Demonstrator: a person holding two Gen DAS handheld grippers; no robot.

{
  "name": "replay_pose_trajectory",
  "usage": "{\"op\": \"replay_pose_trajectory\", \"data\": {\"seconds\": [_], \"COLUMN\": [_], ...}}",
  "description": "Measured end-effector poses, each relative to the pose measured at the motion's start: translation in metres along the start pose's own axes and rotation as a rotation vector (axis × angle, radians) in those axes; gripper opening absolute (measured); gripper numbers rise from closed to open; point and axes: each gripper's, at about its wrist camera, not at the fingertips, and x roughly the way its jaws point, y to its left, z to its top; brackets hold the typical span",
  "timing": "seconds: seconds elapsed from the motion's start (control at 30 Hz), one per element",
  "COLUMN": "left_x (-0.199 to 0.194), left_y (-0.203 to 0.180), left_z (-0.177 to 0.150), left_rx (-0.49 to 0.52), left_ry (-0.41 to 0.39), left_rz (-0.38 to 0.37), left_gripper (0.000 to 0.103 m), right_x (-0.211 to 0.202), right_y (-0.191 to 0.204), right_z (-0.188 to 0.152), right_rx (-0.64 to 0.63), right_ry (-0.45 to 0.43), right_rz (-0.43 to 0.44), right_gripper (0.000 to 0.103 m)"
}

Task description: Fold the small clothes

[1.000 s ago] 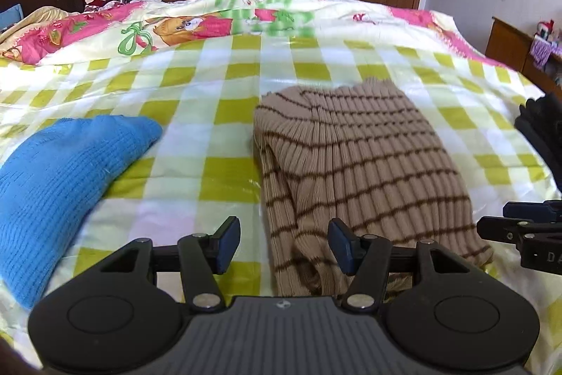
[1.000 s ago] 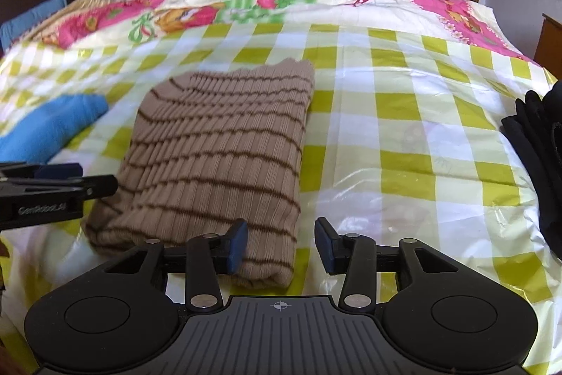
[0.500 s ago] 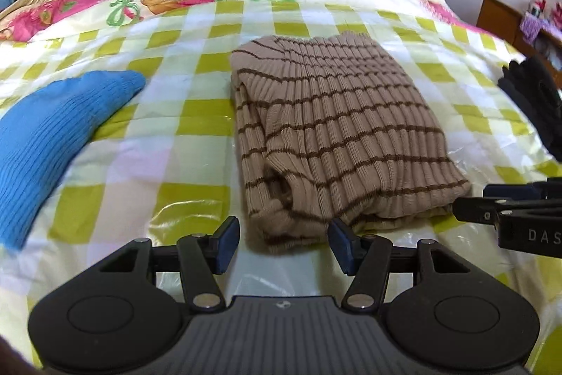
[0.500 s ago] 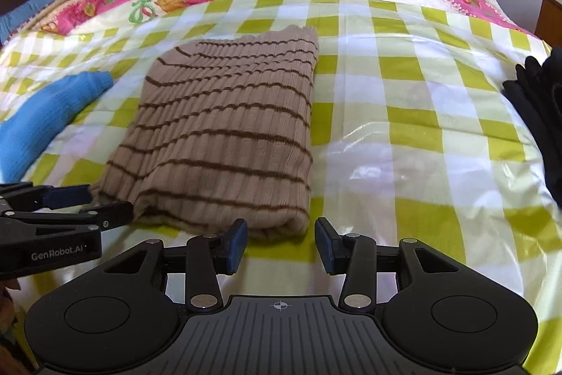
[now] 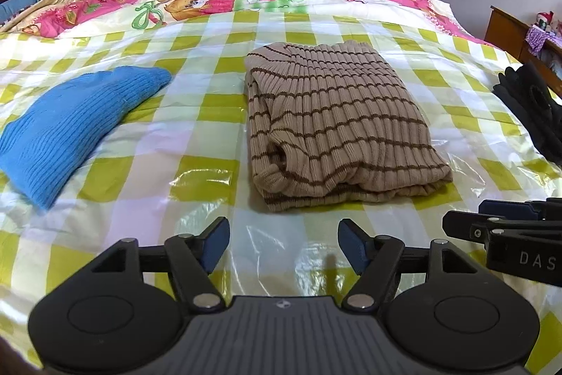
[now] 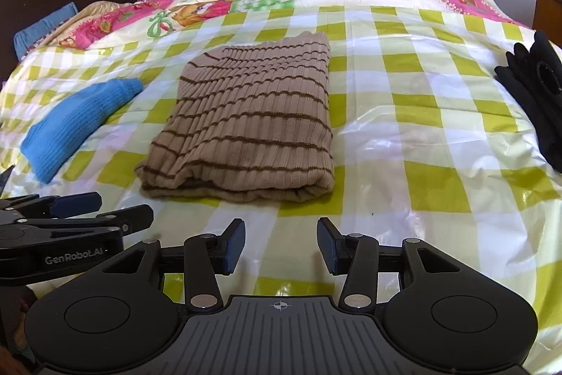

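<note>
A folded tan sweater with brown stripes (image 5: 333, 125) lies flat on the green-checked bedcover (image 5: 196, 164); it also shows in the right wrist view (image 6: 253, 125). My left gripper (image 5: 283, 245) is open and empty, a little short of the sweater's near edge. My right gripper (image 6: 280, 246) is open and empty, also short of the near edge. Each gripper shows in the other's view: the right one (image 5: 505, 231) and the left one (image 6: 80, 213).
A folded blue knit garment (image 5: 70, 125) lies left of the sweater, also seen in the right wrist view (image 6: 77, 122). A black garment (image 5: 534, 108) lies at the right edge of the bed. A pink floral quilt (image 5: 140, 9) covers the far side.
Both grippers have drawn back from the sweater towards the near edge of the bed. The sweater lies folded and untouched. Both stay open.
</note>
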Motion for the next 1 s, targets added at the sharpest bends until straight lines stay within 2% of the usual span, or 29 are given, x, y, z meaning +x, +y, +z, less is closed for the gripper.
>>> {"op": "replay_pose_trajectory", "data": {"seconds": [0.2, 0.33, 0.43, 0.83, 1.0], "left_x": [-0.008, -0.012, -0.011, -0.008, -0.006], "left_y": [-0.006, -0.011, -0.013, -0.018, -0.023], "left_z": [-0.008, -0.013, -0.017, -0.028, -0.029], "left_rx": [0.001, 0.015, 0.021, 0.042, 0.073], "left_ry": [-0.019, -0.032, -0.028, -0.004, 0.009], "left_rz": [-0.011, 0.018, 0.033, 0.037, 0.063], "left_gripper": [0.085, 0.098, 0.103, 0.103, 0.103], "right_x": [-0.005, -0.007, -0.009, -0.009, -0.01], "right_y": [-0.004, -0.008, -0.009, 0.0, 0.001], "right_z": [-0.012, -0.02, -0.024, -0.037, -0.041], "right_rx": [0.026, 0.044, 0.053, 0.038, 0.04], "right_ry": [-0.006, -0.007, -0.006, 0.017, 0.019], "right_rz": [-0.002, -0.007, -0.012, -0.007, -0.011], "right_gripper": [0.045, 0.045, 0.045, 0.045, 0.045]}}
